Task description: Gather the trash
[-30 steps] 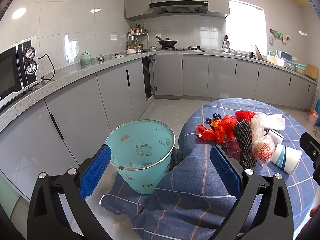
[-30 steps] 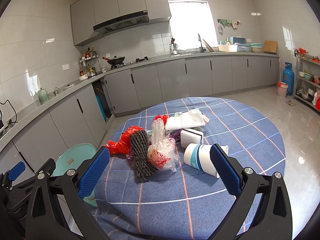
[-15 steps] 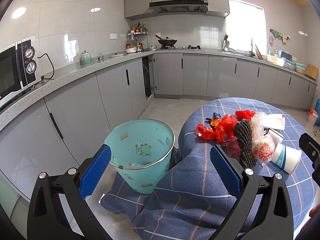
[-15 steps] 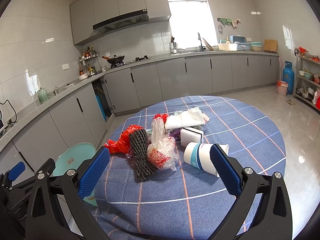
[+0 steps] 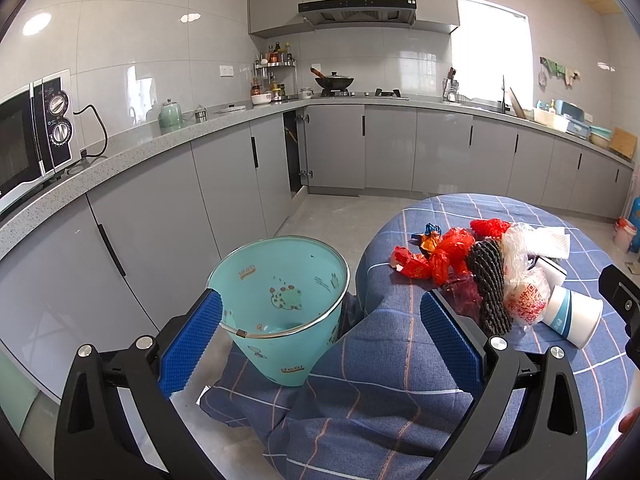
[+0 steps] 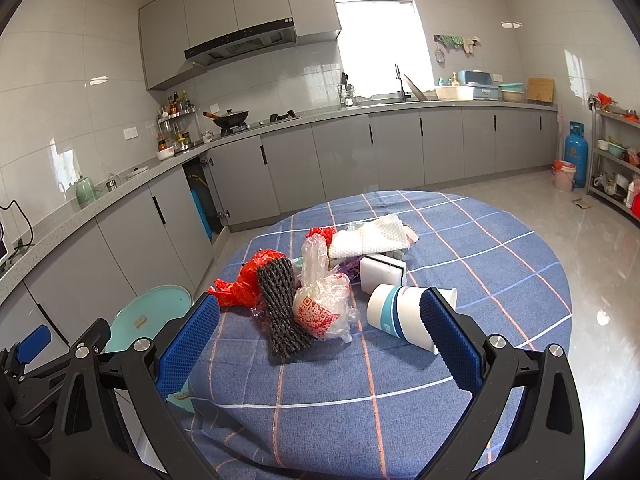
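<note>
A pile of trash lies on the round table with a blue checked cloth (image 6: 480,264): a red plastic bag (image 6: 250,276), a black foam net (image 6: 282,312), a clear bag with red print (image 6: 322,312), a white and blue paper cup on its side (image 6: 400,314), a white sponge (image 6: 382,274) and white foam wrap (image 6: 370,238). A teal bin (image 5: 280,300) stands on the floor at the table's left edge, with nothing visible inside. My left gripper (image 5: 320,336) is open and empty, above the bin and table edge. My right gripper (image 6: 320,338) is open and empty, just short of the pile.
Grey kitchen cabinets (image 5: 200,184) and a counter run along the left and back walls, with a microwave (image 5: 32,140) at the left. A blue gas cylinder (image 6: 576,154) and a metal shelf (image 6: 616,160) stand at the far right. The tablecloth hangs down beside the bin.
</note>
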The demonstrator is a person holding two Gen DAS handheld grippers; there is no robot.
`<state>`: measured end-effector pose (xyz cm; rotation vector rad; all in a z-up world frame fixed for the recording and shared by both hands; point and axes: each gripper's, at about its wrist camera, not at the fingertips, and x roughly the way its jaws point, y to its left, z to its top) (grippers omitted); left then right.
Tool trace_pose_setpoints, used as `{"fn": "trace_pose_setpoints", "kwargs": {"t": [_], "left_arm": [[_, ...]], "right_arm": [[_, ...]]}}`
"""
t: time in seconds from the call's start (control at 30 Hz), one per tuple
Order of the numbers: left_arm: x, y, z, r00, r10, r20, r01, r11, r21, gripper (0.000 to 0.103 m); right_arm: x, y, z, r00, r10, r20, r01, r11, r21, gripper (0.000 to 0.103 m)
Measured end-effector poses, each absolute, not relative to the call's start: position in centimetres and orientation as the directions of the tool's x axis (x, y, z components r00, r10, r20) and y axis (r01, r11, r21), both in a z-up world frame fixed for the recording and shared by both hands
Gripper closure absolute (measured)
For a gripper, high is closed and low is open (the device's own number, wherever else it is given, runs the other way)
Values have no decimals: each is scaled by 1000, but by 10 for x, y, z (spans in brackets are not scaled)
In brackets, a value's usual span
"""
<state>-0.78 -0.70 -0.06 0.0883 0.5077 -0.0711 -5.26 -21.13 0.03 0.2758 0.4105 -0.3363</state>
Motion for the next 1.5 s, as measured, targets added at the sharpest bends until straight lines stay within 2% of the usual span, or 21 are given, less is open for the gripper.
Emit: {"fn": "trace_pose_setpoints", "kwargs": {"t": [1.1, 1.37, 1.5], "left_arm": [[0, -10, -13, 850, -58, -523, 109, 992, 67, 6], [19, -20, -40, 800, -138, -584, 202, 978, 45, 6], [33, -28, -57, 754, -197, -626, 263, 965, 12, 6]], "right_arm": [[-48, -225, -8, 850, -280, -446, 390, 905, 173, 4], [-30, -278, -24, 822, -191, -537, 344, 917, 201, 5], [-7, -302, -35, 778, -146, -611, 308, 936, 170, 5]]}}
